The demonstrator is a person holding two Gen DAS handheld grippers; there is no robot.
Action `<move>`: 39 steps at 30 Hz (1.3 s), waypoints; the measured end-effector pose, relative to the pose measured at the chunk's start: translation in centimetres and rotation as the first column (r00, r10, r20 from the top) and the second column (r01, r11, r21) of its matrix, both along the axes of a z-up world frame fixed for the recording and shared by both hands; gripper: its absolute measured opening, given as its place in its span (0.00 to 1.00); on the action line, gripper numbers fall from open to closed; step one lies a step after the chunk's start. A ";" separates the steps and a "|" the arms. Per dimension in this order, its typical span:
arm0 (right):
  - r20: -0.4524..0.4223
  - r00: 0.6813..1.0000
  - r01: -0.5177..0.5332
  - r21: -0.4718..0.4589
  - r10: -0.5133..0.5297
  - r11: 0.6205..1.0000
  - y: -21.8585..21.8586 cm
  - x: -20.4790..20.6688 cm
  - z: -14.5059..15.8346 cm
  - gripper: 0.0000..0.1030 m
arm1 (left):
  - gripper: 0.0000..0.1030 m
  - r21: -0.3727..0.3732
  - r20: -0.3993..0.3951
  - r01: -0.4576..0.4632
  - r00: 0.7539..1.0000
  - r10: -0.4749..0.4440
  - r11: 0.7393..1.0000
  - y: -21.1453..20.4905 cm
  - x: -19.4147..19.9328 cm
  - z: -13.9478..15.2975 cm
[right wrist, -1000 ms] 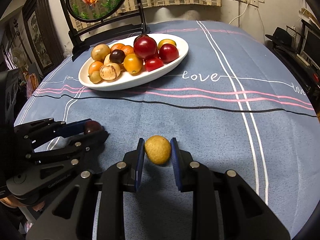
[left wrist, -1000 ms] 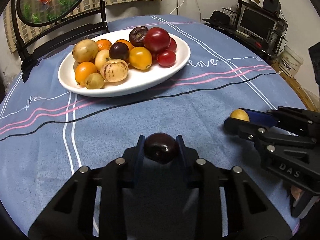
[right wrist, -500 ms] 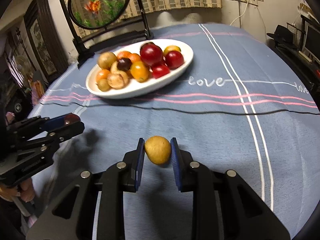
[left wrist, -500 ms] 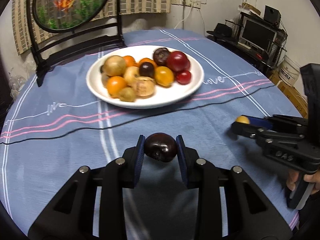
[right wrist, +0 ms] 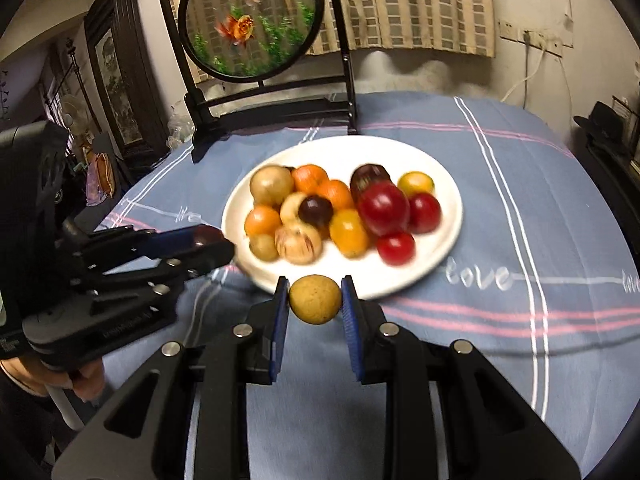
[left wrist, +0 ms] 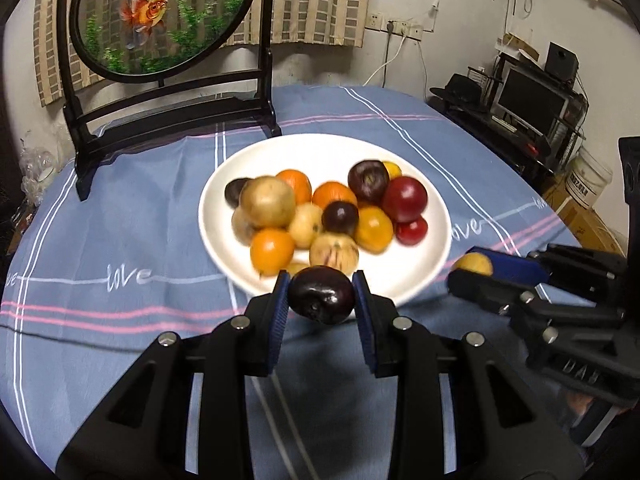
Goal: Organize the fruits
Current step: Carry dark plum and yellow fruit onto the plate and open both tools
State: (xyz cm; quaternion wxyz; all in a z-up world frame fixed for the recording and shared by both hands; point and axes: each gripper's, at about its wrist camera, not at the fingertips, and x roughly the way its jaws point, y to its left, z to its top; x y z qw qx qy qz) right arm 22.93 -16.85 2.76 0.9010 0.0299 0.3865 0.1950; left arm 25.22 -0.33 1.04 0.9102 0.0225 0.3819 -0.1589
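The left gripper (left wrist: pixel 322 298) clamps a dark purple plum (left wrist: pixel 322 299) between its blue-padded fingers (left wrist: pixel 279 312), low in the centre of the left wrist view, the fruit held in the air at the near rim of a white plate (left wrist: pixel 224 196). At the right edge of that frame, the right gripper (left wrist: pixel 466 274) pinches a small yellow-brown fruit (left wrist: pixel 473 264) just off the plate's right rim. In the right wrist view the same yellow-brown fruit (right wrist: pixel 315 299) sits clenched between blue pads, low centre, again at the plate's (right wrist: pixel 448 216) near edge, while the left gripper (right wrist: pixel 210 242) reaches in from the left of the frame with the plum (right wrist: pixel 205 235) showing at its tip.

The plate, at mid-frame in both views, carries a heap of fruit, slightly blurred: orange ones, pale tan ones, a large red plum (right wrist: pixel 383 208), smaller red fruit and dark purple ones. It rests on a blue tablecloth (left wrist: pixel 120 224) striped in white and pink and lettered "love". Behind it, in the upper left of the frame, stands a round goldfish screen (left wrist: pixel 160 16) in a black wooden stand.
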 end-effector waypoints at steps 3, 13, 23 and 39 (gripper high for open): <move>-0.011 1.000 0.008 0.009 -0.008 1.000 0.1 1.4 -0.2 0.25 | 0.31 -0.004 -0.004 -0.004 1.000 0.004 1.000 -0.4 1.7 -0.1; -0.024 0.999 0.035 -0.033 -0.036 0.999 0.3 3.7 -1.9 0.25 | 0.31 -0.005 -0.025 -0.026 0.999 0.025 1.000 -1.3 4.4 -1.5; -0.045 0.995 0.084 -0.081 -0.087 0.993 0.0 4.9 -3.6 0.32 | 0.44 -0.038 -0.056 -0.067 0.996 0.065 0.997 -1.2 5.6 -2.5; 0.003 0.998 0.069 -0.104 -0.069 0.992 -1.5 -0.1 -0.9 0.53 | 0.75 -0.021 -0.020 -0.103 0.994 0.103 0.994 -0.5 -0.1 -1.5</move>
